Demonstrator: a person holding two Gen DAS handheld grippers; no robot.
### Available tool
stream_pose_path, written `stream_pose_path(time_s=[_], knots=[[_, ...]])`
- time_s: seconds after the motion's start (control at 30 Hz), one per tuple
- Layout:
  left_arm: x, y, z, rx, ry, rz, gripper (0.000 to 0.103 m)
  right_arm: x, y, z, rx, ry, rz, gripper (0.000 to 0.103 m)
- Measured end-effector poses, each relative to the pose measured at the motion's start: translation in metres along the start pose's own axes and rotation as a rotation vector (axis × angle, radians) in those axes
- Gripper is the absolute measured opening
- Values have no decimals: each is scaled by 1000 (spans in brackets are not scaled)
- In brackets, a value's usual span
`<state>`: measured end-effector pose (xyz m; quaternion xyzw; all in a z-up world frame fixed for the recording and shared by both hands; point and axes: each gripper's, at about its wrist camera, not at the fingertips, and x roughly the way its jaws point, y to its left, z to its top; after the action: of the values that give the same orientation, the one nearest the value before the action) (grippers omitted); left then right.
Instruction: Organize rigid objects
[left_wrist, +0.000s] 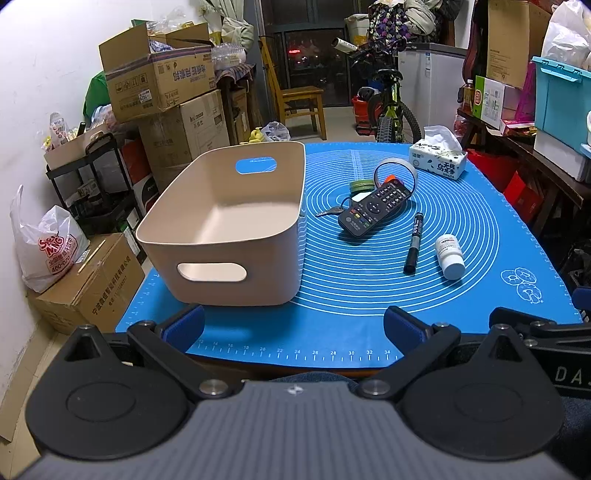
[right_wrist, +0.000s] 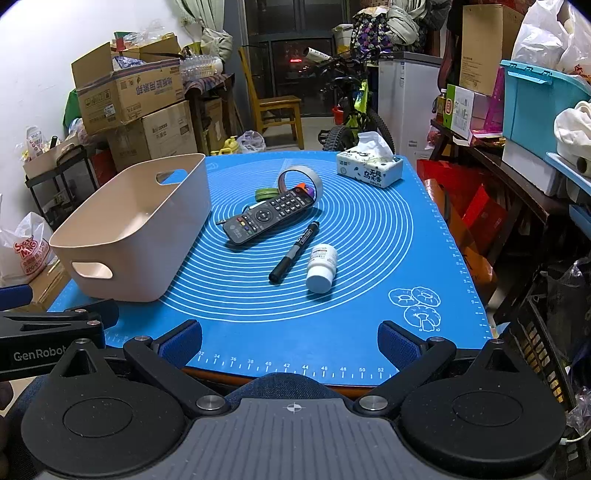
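Observation:
An empty beige bin (left_wrist: 221, 229) (right_wrist: 136, 232) with cut-out handles stands on the left of the blue mat (left_wrist: 369, 295) (right_wrist: 351, 302). To its right lie a black remote (left_wrist: 375, 210) (right_wrist: 267, 218), a black marker (left_wrist: 413, 242) (right_wrist: 293, 253), a white pill bottle (left_wrist: 450, 256) (right_wrist: 322, 267), a tape roll (left_wrist: 395, 170) (right_wrist: 301, 181), a green lid (left_wrist: 362, 186) (right_wrist: 266, 192) and keys (left_wrist: 330, 211). My left gripper (left_wrist: 293, 326) hangs open over the mat's near edge, in front of the bin. My right gripper (right_wrist: 290, 341) is open too, short of the bottle.
A tissue pack (left_wrist: 437, 158) (right_wrist: 369, 166) sits at the mat's far right corner. Cardboard boxes (left_wrist: 159, 77) and a black cart (left_wrist: 92, 177) crowd the left wall. A bicycle (left_wrist: 391, 107), a wooden chair (left_wrist: 295, 99) and a cluttered shelf (right_wrist: 517, 155) stand beyond and right of the table.

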<state>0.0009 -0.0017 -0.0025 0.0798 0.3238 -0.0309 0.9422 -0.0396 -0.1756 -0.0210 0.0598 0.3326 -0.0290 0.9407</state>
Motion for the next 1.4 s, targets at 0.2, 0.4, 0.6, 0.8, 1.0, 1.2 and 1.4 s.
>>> stream_pose_path(time_s=[0.2, 0.4, 0.6, 0.8, 1.0, 1.2, 1.4], knots=[[0, -4, 1, -1, -1, -4, 102, -1, 0, 0, -4, -1, 4, 101], [-1, -5, 0, -2, -3, -8, 102, -1, 1, 1, -6, -1, 5, 101], [-1, -5, 0, -4, -1, -9, 102, -2, 1, 1, -6, -1, 5, 101], [-1, -5, 0, -6, 1, -11, 102, -1, 1, 1, -5, -1, 5, 101], [-1, -4, 0, -5, 0, -11, 102, -1, 1, 1, -5, 0, 5, 101], [0, -3, 0, -15, 7, -13, 102, -1, 1, 4, 12, 9, 4, 101], [-3, 16, 15, -71, 2, 12, 102, 1, -7, 19, 79, 15, 27, 101]])
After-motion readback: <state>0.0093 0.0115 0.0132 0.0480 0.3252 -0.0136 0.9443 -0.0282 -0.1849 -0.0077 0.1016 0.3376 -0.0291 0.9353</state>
